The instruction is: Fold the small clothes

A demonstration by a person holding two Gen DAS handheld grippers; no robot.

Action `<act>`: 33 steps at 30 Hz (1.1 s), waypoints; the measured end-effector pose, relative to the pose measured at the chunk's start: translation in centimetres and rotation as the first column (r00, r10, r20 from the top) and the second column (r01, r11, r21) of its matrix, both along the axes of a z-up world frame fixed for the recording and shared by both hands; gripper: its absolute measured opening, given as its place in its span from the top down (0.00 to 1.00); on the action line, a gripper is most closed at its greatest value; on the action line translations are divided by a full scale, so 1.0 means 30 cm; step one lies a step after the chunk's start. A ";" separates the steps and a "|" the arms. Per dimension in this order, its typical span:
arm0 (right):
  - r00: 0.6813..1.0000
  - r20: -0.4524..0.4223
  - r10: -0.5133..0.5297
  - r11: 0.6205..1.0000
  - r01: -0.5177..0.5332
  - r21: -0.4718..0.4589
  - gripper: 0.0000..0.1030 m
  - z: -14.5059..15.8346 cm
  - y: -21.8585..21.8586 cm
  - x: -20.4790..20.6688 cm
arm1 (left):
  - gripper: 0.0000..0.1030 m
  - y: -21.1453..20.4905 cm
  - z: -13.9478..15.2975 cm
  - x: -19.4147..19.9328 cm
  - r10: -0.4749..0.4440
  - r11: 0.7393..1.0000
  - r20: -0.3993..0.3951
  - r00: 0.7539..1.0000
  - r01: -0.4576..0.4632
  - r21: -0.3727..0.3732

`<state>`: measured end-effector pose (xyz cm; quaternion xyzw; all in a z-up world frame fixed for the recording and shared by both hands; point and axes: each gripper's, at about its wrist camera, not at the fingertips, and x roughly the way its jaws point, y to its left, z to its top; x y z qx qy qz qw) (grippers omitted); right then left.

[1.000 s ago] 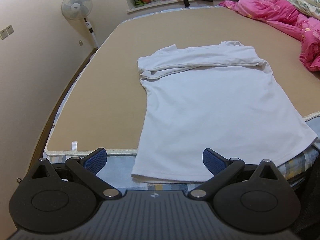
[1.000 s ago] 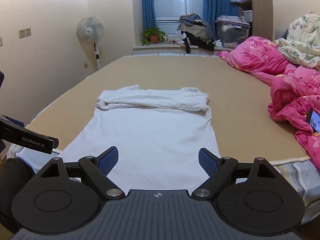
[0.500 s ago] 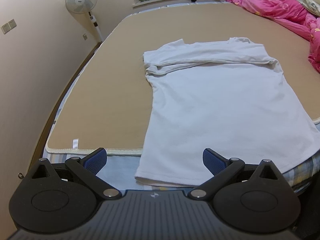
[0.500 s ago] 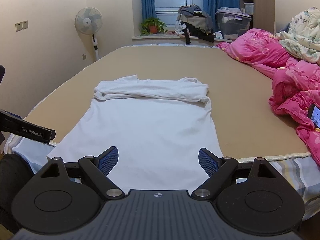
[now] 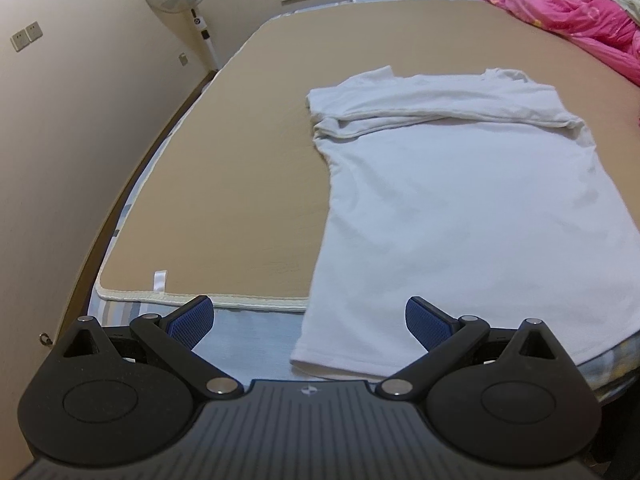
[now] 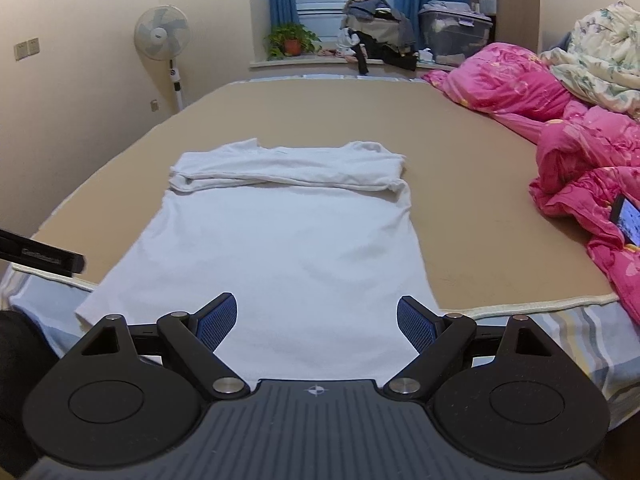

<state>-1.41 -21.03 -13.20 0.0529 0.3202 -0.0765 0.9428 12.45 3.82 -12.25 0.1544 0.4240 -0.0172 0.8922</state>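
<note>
the white t-shirt (image 6: 276, 256) lies flat on the bed (image 6: 472, 216), sleeves and top already folded in, its hem over the near edge. the lengthwise folds remain. left gripper (image 5: 308, 320) and right gripper (image 6: 316, 320) hover with jaws wide, empty.

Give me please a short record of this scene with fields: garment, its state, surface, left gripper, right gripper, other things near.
garment: white T-shirt
state: lying flat, top part with sleeves folded over the body, hem hanging slightly past the mat's near edge
surface: tan mat on a bed
left gripper: jaws open, empty, above the shirt's near left hem corner
right gripper: jaws open, empty, above the hem
other things: pink quilt at right, standing fan, potted plant
</note>
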 end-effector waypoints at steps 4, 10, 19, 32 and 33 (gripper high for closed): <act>1.000 -0.011 -0.020 1.000 0.020 -0.024 0.14 -0.027 -0.076 0.025 | 0.01 0.040 -0.057 0.057 -0.002 1.000 -0.045 0.999 0.002 -0.009; 0.979 -0.142 -0.149 0.988 0.151 0.004 0.13 -0.160 -0.290 0.127 | 0.01 0.113 -0.191 0.173 0.043 0.998 -0.138 0.989 -0.048 -0.032; 0.935 -0.327 -0.138 0.955 0.213 0.207 0.13 -0.358 -0.458 0.320 | 0.00 0.145 -0.383 0.367 0.006 0.997 -0.308 0.951 -0.031 -0.077; 0.921 -0.390 -0.005 0.912 0.164 0.375 0.90 -0.426 -0.431 0.351 | 0.68 0.173 -0.349 0.342 -0.101 0.971 -0.416 0.904 -0.001 -0.239; 0.922 -0.386 -0.008 0.905 0.170 0.389 0.90 -0.419 -0.437 0.348 | 0.94 0.178 -0.332 0.349 -0.093 0.963 -0.439 0.893 -0.032 -0.267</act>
